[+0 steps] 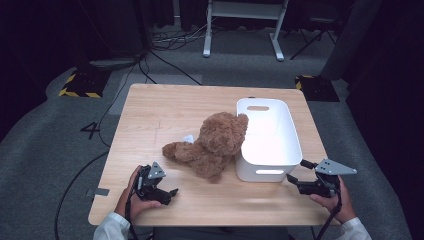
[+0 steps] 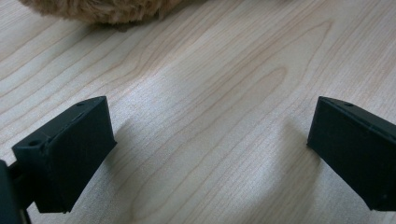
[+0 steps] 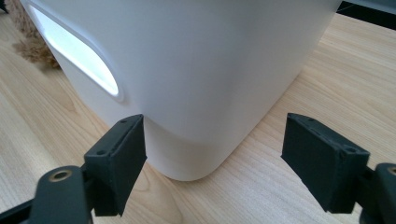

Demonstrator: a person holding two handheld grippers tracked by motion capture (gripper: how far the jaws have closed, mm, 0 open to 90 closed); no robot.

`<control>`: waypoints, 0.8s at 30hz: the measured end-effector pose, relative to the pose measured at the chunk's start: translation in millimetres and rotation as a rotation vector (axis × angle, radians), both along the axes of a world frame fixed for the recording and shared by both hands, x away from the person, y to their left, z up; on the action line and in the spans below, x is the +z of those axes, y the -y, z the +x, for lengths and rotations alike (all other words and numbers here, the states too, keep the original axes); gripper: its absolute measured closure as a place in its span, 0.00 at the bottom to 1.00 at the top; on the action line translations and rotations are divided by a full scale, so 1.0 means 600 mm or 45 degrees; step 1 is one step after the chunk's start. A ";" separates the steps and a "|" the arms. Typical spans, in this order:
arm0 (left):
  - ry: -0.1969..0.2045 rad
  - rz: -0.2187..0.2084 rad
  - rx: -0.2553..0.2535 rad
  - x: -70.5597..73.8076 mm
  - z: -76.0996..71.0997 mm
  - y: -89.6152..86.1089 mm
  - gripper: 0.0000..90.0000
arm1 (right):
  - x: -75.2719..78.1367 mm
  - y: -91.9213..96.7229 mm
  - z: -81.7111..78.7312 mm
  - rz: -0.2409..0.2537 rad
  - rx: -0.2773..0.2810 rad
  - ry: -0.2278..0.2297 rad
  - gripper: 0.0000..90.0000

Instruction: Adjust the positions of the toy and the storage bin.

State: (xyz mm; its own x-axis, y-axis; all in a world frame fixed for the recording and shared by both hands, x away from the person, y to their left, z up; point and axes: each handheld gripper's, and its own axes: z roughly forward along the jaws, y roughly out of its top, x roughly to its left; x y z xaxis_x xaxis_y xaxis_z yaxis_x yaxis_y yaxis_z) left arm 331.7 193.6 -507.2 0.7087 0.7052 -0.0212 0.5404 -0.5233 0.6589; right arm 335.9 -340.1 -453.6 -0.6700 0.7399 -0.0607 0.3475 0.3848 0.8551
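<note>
Fluffy brown teddy bear point(image 1: 212, 145) lying beside white plastic bin point(image 1: 280, 150), not yet binned; left gripper point(image 1: 167, 192) and right gripper point(image 1: 300, 172) hovering released, grasping nothing.

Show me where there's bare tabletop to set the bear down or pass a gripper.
Free: the far-left stretch of the table beyond the teddy bear, and the near strip between the left gripper and right gripper. Crowded: the middle, where the bear leans against the white bin, whose corner faces the right gripper.

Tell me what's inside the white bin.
From the high view, the white bin looks empty: bare white floor and walls. The teddy bear leans against its left wall, outside. The near inside wall is hidden by the rim.
</note>
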 end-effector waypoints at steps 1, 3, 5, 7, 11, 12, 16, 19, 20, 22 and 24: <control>0.001 0.001 0.000 0.000 0.000 0.000 0.01 | -0.001 0.001 0.001 0.006 0.000 -0.001 0.24; 0.001 0.001 0.000 0.000 0.000 0.000 0.01 | -0.001 0.001 0.004 0.009 -0.008 -0.006 0.23; -0.002 0.002 0.004 0.000 0.001 0.000 0.00 | 0.000 0.001 0.008 0.011 -0.018 -0.004 0.23; -0.001 0.003 0.012 0.000 0.001 0.002 0.00 | 0.000 0.000 0.012 0.017 -0.021 -0.007 0.23; -0.006 -0.006 0.033 0.001 0.000 0.005 0.00 | -0.001 -0.003 0.014 0.007 -0.018 -0.009 0.23; 0.000 -0.013 0.032 0.002 0.000 0.005 0.02 | -0.001 -0.004 0.014 0.006 -0.018 -0.008 0.23; -0.006 -0.128 0.000 0.012 -0.002 0.005 0.26 | -0.003 -0.004 0.013 0.008 -0.015 -0.013 0.23; 0.020 -0.173 0.000 0.025 -0.003 0.007 0.22 | -0.005 -0.006 0.011 0.002 -0.001 -0.019 0.23; 0.030 -0.176 -0.002 0.029 -0.002 0.007 0.22 | -0.006 -0.006 0.011 0.000 0.004 -0.022 0.23; 0.046 -0.194 -0.005 0.039 -0.001 0.010 0.18 | -0.009 -0.006 0.010 -0.013 0.011 -0.028 0.23; 0.063 -0.195 -0.011 0.046 0.000 0.013 0.18 | -0.013 -0.004 0.009 -0.014 0.014 -0.037 0.23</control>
